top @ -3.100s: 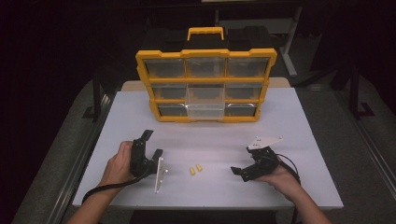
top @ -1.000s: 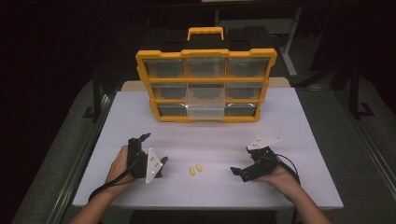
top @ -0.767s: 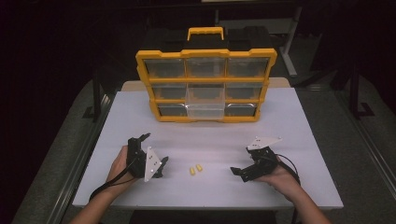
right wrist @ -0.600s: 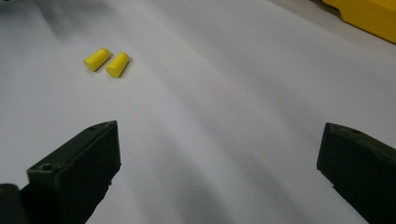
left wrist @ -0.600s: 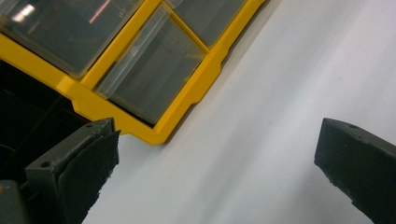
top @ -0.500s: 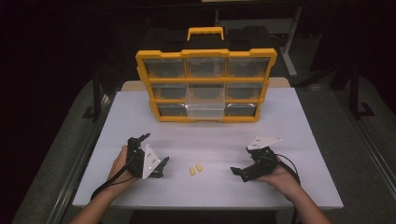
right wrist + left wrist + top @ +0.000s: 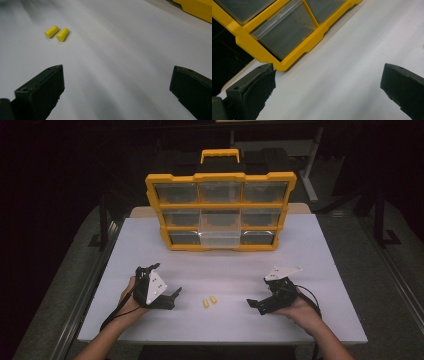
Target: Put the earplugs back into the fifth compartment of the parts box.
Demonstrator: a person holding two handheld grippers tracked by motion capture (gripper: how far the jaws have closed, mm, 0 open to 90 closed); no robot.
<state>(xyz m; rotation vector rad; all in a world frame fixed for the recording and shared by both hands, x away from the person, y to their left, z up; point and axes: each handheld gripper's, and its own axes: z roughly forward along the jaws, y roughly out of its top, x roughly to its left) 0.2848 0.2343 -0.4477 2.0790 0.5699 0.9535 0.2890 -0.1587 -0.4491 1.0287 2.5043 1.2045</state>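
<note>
Table: white, under both claws; no writing readable on it.
Organizer: yellow drawer case, ahead of both claws, well apart; drawer contents hard to make out through the clear fronts; cut off in the left gripper view.
Left claw: jaws wide apart, holding nothing, tilted.
Right claw: jaws wide apart, holding nothing.
Earplugs: two yellow, side by side on the table between the claws, near each; unmarked.

Two small yellow earplugs, side by side on white table.
</note>
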